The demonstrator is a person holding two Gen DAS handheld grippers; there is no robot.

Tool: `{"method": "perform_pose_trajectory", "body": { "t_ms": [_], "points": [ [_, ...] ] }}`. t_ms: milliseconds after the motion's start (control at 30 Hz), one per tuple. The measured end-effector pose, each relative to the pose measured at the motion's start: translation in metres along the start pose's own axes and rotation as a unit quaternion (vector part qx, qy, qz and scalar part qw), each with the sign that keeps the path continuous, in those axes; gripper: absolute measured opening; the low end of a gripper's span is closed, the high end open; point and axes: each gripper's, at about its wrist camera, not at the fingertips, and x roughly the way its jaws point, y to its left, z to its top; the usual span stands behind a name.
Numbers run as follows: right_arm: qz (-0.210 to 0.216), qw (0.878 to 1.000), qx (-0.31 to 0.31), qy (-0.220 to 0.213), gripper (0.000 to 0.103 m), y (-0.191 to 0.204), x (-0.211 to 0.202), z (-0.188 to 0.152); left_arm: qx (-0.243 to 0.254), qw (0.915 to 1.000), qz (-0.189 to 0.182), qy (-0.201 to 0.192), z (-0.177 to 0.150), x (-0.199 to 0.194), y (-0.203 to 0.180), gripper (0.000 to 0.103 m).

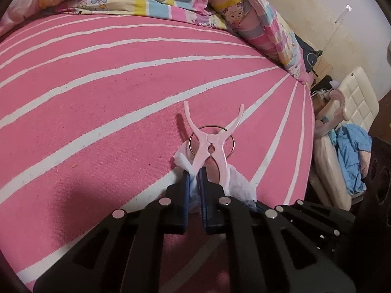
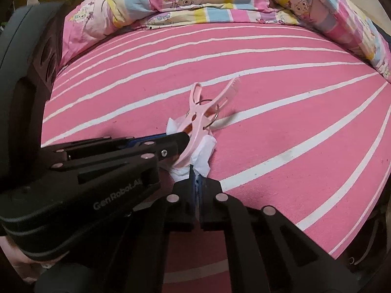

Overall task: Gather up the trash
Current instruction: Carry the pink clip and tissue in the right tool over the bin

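Your left gripper [image 1: 193, 178] pinches the pink clip's [image 1: 211, 144] handle above the striped bed [image 1: 97, 92]; your right gripper [image 2: 197, 174] nips the white tissue [image 2: 204, 152], its bulk hidden behind both.

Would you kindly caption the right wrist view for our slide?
Both claws, left claw and right claw, pinch crumpled white tissue beside a pink plastic clothespin on the striped bedsheet.

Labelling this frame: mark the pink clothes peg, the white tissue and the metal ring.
pink clothes peg [image 1: 210, 146], left wrist view, on its pivot.
white tissue [image 2: 204, 155], right wrist view, on its crumpled right side.
metal ring [image 1: 232, 149], left wrist view, on its right arc.
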Motion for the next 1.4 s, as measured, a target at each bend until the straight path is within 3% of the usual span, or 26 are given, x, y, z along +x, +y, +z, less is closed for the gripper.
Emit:
{"method": "perform_pose_trajectory", "body": {
  "t_ms": [300,500,967,1400],
  "points": [
    [0.017,0.999,0.022,-0.040,0.002,0.009,-0.032,-0.005,-0.032,0.9986,-0.021,-0.037,-0.003,-0.035,0.007,0.007],
    [0.037,0.995,0.050,-0.080,0.002,0.010,-0.077,-0.016,-0.048,0.9952,-0.047,-0.071,-0.017,-0.076,-0.009,0.007],
    [0.046,0.984,0.068,-0.156,0.002,0.007,-0.219,-0.068,-0.032,0.9888,-0.091,-0.114,-0.068,-0.174,-0.099,0.007],
    [0.034,0.978,0.108,-0.172,0.002,-0.028,-0.311,-0.156,0.021,0.9914,-0.087,-0.096,-0.137,-0.205,-0.193,0.007]
  ]
}}
